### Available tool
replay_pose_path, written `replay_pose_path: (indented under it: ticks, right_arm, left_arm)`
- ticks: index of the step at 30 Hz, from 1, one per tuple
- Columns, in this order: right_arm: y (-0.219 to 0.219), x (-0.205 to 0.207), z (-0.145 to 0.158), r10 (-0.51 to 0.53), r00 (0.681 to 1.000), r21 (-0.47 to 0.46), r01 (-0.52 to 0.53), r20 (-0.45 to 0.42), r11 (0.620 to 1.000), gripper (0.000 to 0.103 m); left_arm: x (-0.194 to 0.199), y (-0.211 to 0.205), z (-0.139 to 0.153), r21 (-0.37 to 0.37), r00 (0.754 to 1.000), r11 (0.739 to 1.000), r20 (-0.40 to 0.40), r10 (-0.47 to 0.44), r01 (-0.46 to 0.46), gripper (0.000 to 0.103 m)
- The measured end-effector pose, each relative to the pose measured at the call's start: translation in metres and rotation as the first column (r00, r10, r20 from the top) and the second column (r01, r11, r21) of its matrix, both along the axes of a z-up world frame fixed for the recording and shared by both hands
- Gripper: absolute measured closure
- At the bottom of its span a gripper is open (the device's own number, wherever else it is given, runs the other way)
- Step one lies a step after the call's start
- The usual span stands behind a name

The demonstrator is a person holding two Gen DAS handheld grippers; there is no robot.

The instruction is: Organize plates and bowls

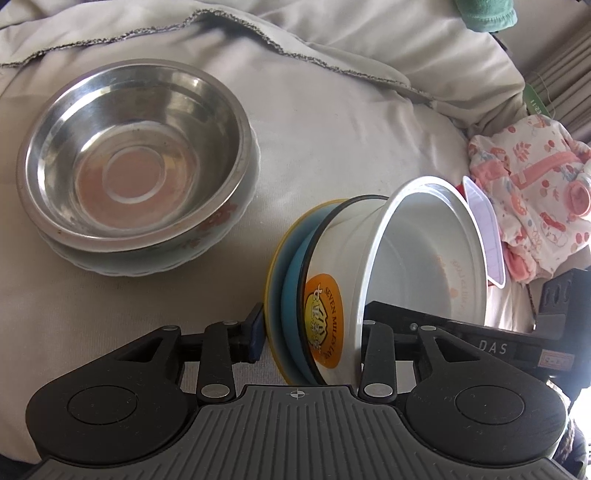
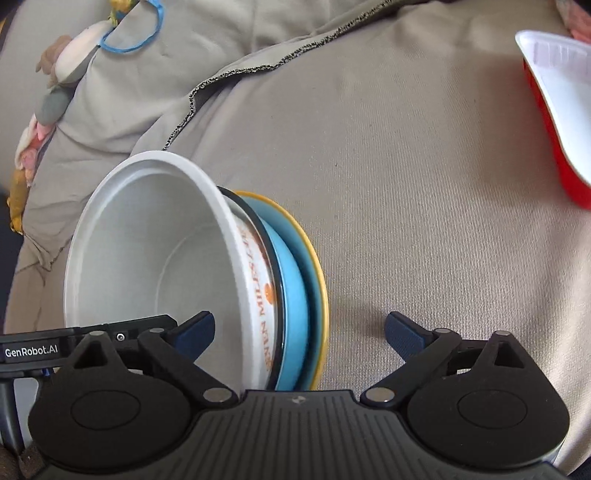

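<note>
Beige cloth (image 1: 325, 147) covers the whole soft, creased surface ahead of both grippers, with a frayed dark-edged hem (image 1: 258, 33) running across far ahead of the left gripper. Same hem (image 2: 258, 68) seen far ahead-left of the right gripper. Bundle of pink floral fabric (image 1: 532, 192) off to the far right of the left gripper; green cloth (image 1: 484, 14) at top right, grey ribbed curtain-like material (image 1: 565, 92) behind it. Blue loop (image 2: 133, 33) and a soft toy-like bundle (image 2: 62, 70) far ahead-left of the right gripper. Daylight, soft, brightest at the right edge.
</note>
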State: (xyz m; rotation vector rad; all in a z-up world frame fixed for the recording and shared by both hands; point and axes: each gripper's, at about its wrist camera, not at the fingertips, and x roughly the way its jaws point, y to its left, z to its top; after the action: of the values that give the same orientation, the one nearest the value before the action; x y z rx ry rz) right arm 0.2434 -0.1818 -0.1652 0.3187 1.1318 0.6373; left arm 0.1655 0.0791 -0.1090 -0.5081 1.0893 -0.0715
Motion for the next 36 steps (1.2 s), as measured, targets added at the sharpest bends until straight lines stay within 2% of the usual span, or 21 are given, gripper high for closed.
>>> replay_pose_path:
  ticks: [5,12,18,22,25,27,30,31,34,36]
  right_arm:
    - [-0.001,0.001,0.000,0.012,1.000,0.003,-0.012,0.000,1.000,0.000]
    - [-0.008,-0.002,-0.003,-0.097,0.994,0.053,0.099,-0.052,0.994,0.000]
    - [-0.009,0.001,-0.004,-0.090,0.993,0.067,0.095,-0.069,0.993,0.000]
    - [-0.008,0.000,-0.007,-0.017,0.997,0.118,0.025,-0.069,0.993,0.000]
    - [-0.010,-0.002,-0.004,-0.033,0.998,0.124,0.040,-0.057,0.991,0.001]
    - [-0.004,-0.008,0.005,-0.059,0.997,0.028,0.058,0.049,0.998,0.005]
    - [0.013,-0.024,0.024,-0.038,0.961,-0.197,0.095,0.275,0.976,0.008]
    - [0.016,-0.027,0.027,-0.022,0.953,-0.217,0.092,0.302,0.972,0.009]
    - [0.014,-0.026,0.032,0.003,0.956,-0.238,0.070,0.294,0.969,0.009]
    - [0.014,-0.026,0.035,0.012,0.945,-0.294,0.090,0.327,0.951,0.009]
  left_arm:
    - [0.002,0.004,-0.001,-0.017,1.000,1.000,-0.009,-0.006,0.006,0.060]
    - [0.003,0.011,-0.003,-0.038,1.000,0.999,-0.020,-0.012,0.011,0.060]
    - [0.001,0.007,-0.002,-0.027,1.000,1.000,-0.017,-0.008,0.007,0.061]
    - [0.001,0.006,-0.002,-0.020,1.000,1.000,-0.014,-0.008,0.008,0.062]
    - [0.002,0.005,-0.002,-0.015,1.000,1.000,-0.011,-0.012,0.012,0.062]
    - [0.001,0.003,-0.002,-0.009,1.000,1.000,-0.009,-0.012,0.012,0.061]
    - [0.001,0.001,-0.003,-0.004,1.000,1.000,-0.005,-0.016,0.016,0.061]
    - [0.001,0.000,-0.003,0.002,1.000,1.000,-0.003,-0.017,0.017,0.061]
    - [0.001,0.000,-0.006,-0.011,1.000,1.000,-0.004,-0.017,0.016,0.061]
    - [0.002,0.000,-0.007,-0.015,1.000,1.000,-0.006,-0.017,0.017,0.061]
